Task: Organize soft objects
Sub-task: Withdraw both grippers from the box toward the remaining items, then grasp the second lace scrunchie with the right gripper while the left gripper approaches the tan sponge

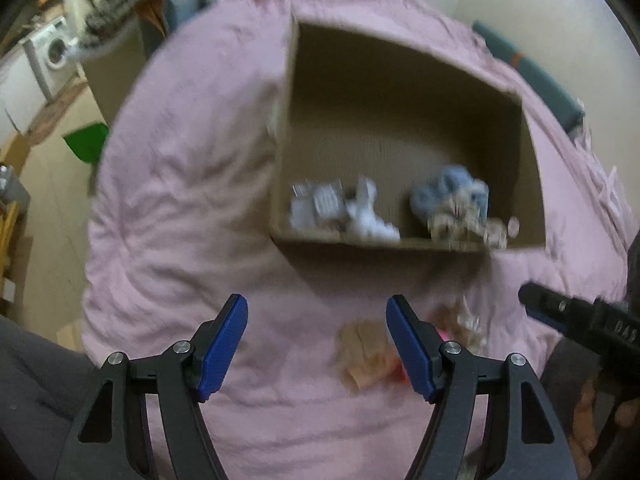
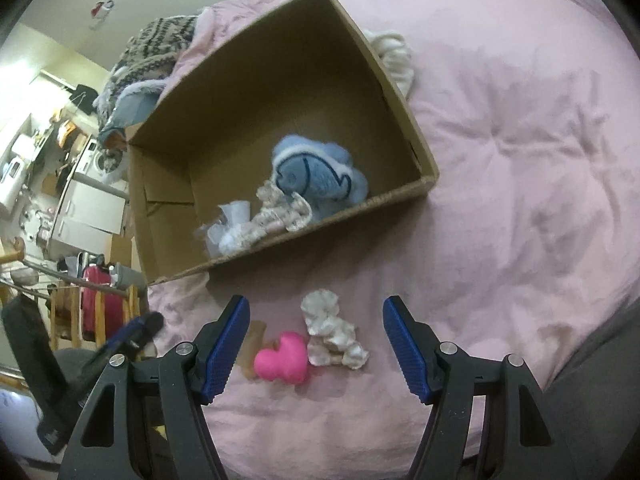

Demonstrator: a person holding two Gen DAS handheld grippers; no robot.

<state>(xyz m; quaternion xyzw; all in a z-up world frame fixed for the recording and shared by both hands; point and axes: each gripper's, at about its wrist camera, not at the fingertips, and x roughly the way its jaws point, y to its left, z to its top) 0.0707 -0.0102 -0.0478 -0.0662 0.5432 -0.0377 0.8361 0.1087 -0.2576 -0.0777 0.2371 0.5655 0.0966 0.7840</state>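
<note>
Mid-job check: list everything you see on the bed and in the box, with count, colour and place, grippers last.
cardboard box: one, brown, open, on the blanket.
blue plush: one, light blue with a stitched fish shape, inside the box.
patterned fabric item: one, beige and white, in the box against the plush.
white soft item: one or more, white, in the box near its front wall.
pink heart plush: one, bright pink, on the blanket outside the box.
cream soft toy: one, off-white, touching the heart.
tan item: one, beside the heart, partly hidden.
blanket: one, pink.
left hand-held gripper: open, empty.
right hand-held gripper: open, above the heart.
</note>
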